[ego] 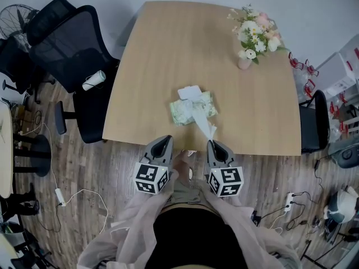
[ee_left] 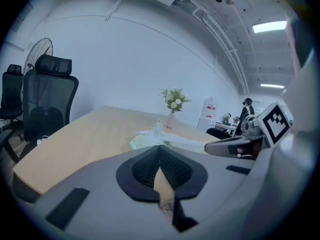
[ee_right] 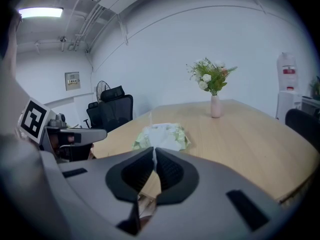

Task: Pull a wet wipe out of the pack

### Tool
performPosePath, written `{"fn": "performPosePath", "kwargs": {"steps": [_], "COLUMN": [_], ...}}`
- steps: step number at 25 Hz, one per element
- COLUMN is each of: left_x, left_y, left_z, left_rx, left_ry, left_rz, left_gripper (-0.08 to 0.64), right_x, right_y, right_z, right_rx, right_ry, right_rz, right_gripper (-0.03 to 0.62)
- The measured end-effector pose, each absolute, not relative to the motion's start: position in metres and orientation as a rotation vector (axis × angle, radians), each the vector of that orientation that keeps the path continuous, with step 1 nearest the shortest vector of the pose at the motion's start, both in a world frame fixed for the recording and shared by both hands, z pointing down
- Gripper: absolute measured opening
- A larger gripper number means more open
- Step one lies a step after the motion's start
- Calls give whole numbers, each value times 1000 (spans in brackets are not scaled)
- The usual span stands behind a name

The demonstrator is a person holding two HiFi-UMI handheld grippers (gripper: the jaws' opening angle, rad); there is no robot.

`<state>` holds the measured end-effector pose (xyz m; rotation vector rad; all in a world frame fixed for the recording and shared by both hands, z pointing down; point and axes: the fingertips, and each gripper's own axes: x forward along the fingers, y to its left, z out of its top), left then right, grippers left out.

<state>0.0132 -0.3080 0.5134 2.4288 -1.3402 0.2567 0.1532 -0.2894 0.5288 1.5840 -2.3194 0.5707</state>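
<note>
The pale green soft-plastic wipe pack (ego: 185, 111) lies near the centre of the light wooden table (ego: 168, 49). Its white lid flap (ego: 189, 92) is folded open toward 12 o'clock, leaving the dispensing slot free.

The right claw (ego: 212, 143), at 5 o'clock from the pack, is clenched on the white wet wipe (ego: 203, 122). The sheet runs as a taut strip from the slot to the claw, so it is judged partly drawn and not yet free. The shallow pull angle directs force along the table toward the person.

The left claw (ego: 165, 140), at 7 o'clock, is closed on nothing and clear of the pack. Nothing anchors the pack, so it may slide or lift.

A pink vase of flowers (ego: 252, 35) stands well apart at 1 o'clock.
</note>
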Motion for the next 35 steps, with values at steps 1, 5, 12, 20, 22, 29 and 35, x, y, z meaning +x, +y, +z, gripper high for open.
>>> {"fn": "performPosePath", "kwargs": {"steps": [1, 5, 12, 20, 22, 29, 35], "left_x": [13, 13, 13, 17, 19, 25, 29], "left_y": [-307, -304, -295, -292, -292, -290, -290], "left_z": [513, 513, 514, 514, 512, 504, 499], "left_rx": [2430, 2433, 2435, 2450, 2461, 2491, 2512], "left_ry": [-1340, -1335, -1328, -1308, -1301, -1275, -1254], "left_rz": [257, 258, 265, 274, 272, 256, 246], "left_gripper": [11, 12, 11, 11, 11, 11, 12], "right_x": [154, 153, 149, 158, 160, 165, 178], "right_y": [-288, -283, -274, -264, -263, -258, -252], "right_z": [529, 529, 526, 520, 516, 504, 491], "right_rx": [1588, 1589, 1581, 1625, 1644, 1698, 1797], "right_ry": [-2318, -2320, -2340, -2334, -2338, -2354, -2334], "right_rz": [573, 577, 589, 605, 605, 583, 540], "right_gripper": [18, 18, 18, 18, 18, 18, 18]}}
